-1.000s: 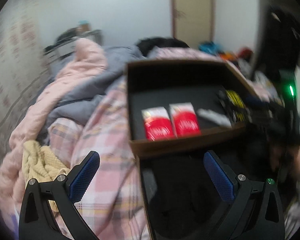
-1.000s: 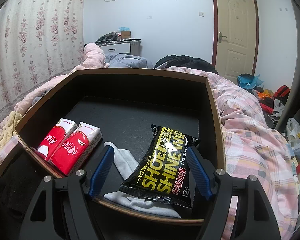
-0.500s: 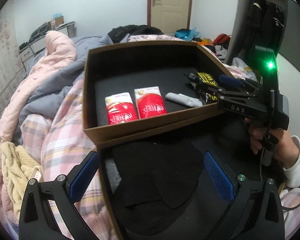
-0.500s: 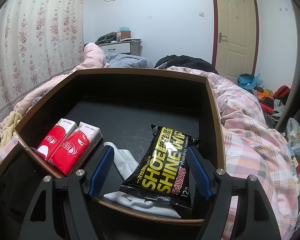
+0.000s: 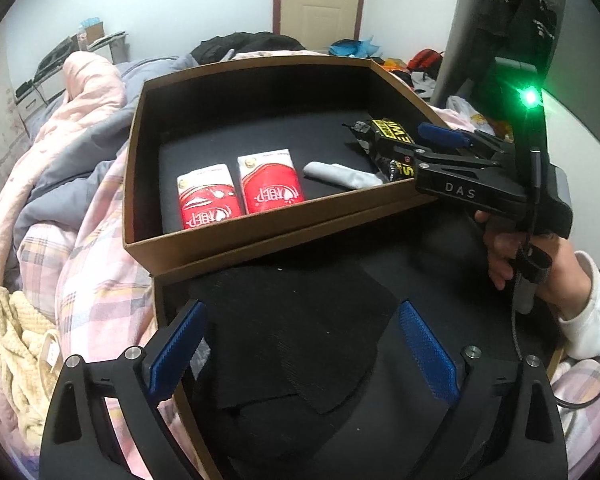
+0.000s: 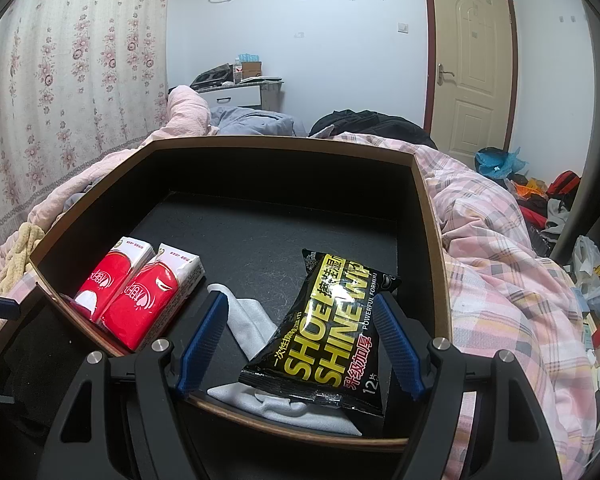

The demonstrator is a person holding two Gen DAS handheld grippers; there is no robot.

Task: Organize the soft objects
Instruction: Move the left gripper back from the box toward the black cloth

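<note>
Now, operator: your left gripper (image 5: pixel 300 344) has dipped over black cloth (image 5: pixel 300 332), jaws narrowing yet spread, empty | right gripper (image 6: pixel 300 344) unchanged, spread around shoe-wipe pack (image 6: pixel 324 320) in brown box (image 6: pixel 428 216) | plaid bedding (image 6: pixel 508 280), cluttered bedroom.

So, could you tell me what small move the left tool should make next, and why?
Probably lower the left tool onto the black cloth and close: its jaws hang open above the cloth without touching it. The right tool sits open around the wipes pack.
</note>
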